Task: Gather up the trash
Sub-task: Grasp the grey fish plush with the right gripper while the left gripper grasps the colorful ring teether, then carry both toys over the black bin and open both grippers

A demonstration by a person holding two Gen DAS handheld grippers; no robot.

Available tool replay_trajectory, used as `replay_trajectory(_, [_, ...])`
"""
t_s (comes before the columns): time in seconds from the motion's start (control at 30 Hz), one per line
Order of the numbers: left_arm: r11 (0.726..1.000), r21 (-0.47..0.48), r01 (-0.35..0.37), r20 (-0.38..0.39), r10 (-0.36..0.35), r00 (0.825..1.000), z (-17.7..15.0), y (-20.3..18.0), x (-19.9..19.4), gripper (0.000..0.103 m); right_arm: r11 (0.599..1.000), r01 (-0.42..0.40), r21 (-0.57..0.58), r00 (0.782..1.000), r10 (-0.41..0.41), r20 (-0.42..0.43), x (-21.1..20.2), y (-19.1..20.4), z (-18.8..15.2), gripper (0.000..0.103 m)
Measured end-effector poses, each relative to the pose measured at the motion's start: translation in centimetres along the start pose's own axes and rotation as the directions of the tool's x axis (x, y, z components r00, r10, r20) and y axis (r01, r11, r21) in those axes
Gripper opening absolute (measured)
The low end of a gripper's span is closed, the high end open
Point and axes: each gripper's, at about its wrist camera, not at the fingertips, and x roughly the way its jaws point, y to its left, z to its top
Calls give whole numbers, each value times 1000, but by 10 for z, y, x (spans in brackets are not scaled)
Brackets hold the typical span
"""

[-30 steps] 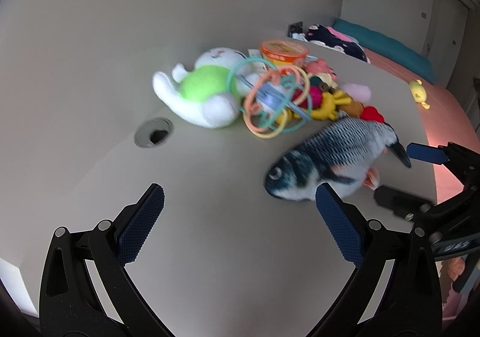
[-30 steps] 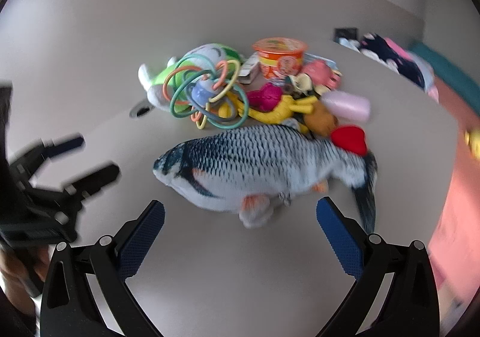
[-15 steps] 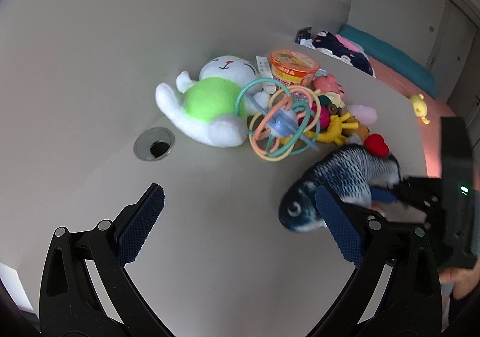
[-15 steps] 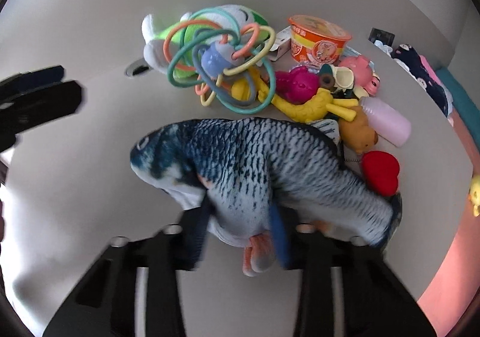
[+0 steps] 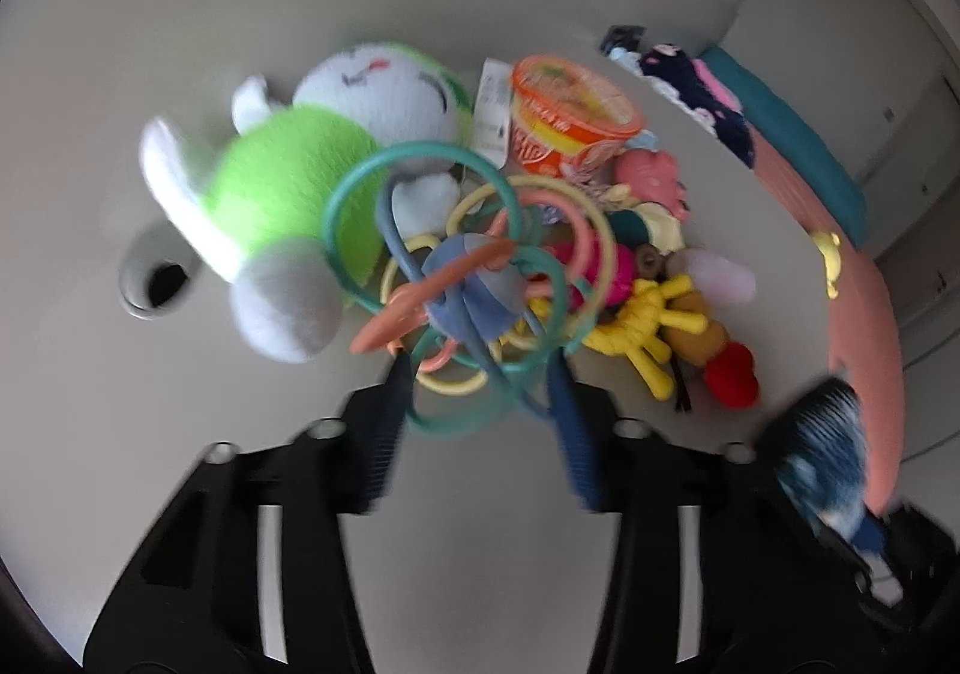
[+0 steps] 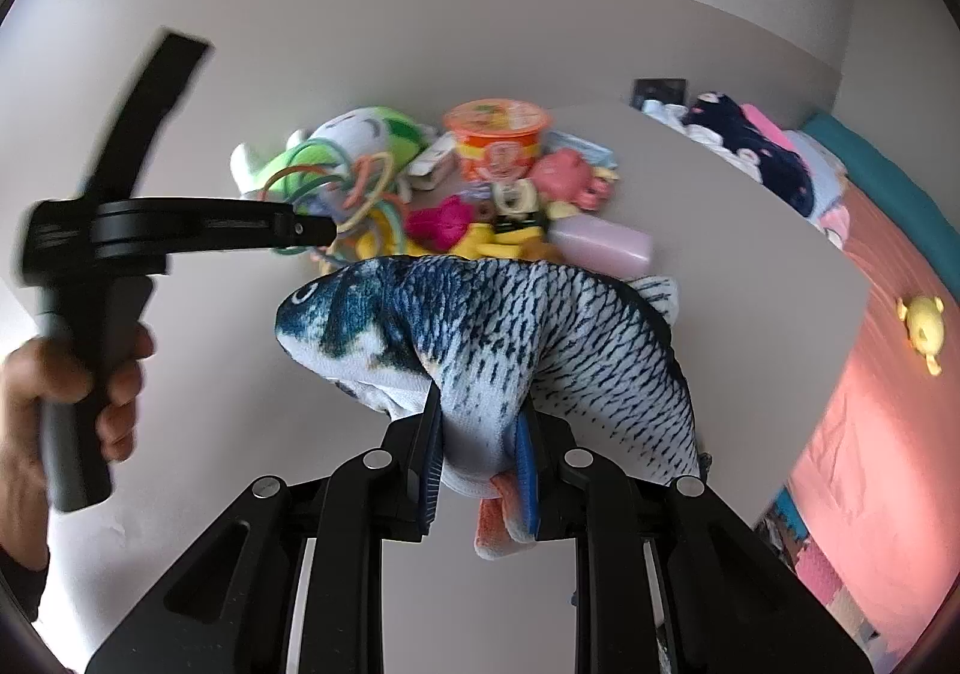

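Note:
My right gripper (image 6: 480, 434) is shut on the belly of a blue plush fish (image 6: 504, 326) and holds it above the white table; the fish also shows at the right edge of the left wrist view (image 5: 822, 452). My left gripper (image 5: 480, 404) has its fingers closing on either side of a toy of coloured plastic rings (image 5: 468, 278); blur hides whether they grip it. An orange instant-noodle cup (image 5: 564, 122) stands behind the toy pile and also shows in the right wrist view (image 6: 498, 146). A white paper packet (image 5: 492, 110) leans beside it.
A green-and-white plush (image 5: 288, 182), a yellow rubber toy (image 5: 642, 326), a red heart (image 5: 732, 374), a pink bottle (image 6: 600, 248) and a pink toy (image 5: 654, 176) crowd the table. A cable hole (image 5: 150, 284) lies at the left. A pink floor mat (image 6: 870, 374) lies beyond the table edge.
My right gripper has closed on the fish and lifted it off the table. My left gripper has moved forward to the ring toy and its fingers have narrowed around it.

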Motion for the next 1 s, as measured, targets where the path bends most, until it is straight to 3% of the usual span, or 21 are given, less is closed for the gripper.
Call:
replay_trajectory(0.07, [999, -26, 41, 2, -41, 999, 3, -1, 6, 23, 1000, 0, 13, 1000, 0, 4, -5, -8, -2, 22])
replay_trajectory(0.1, [999, -22, 26, 12, -26, 1000, 3, -3, 4, 14, 1000, 3, 16, 1000, -3, 6, -7, -11, -4, 22])
replay_trajectory(0.17, [998, 43, -40, 68, 37, 997, 0, -17, -5, 12, 1000, 7, 31, 1000, -7, 13, -11, -19, -7, 22])
replay_trajectory(0.3, [988, 137, -67, 146, 46, 988, -9, -38, -22, 11, 996, 2, 92, 999, -5, 36, -21, -41, -14, 22])
replay_trajectory(0.47, [961, 266, -81, 226, 20, 974, -18, -90, -46, 11, 985, 48, 166, 997, -58, 57, -43, -72, -29, 22])
replay_trajectory(0.6, [942, 335, -36, 228, -44, 973, -24, -127, -58, 11, 970, 86, 226, 993, -103, 64, -62, -100, -47, 22])
replay_trajectory(1.0, [845, 529, 75, 198, -208, 958, -63, -247, -89, 11, 899, 208, 385, 967, -249, 60, -131, -173, -118, 22])
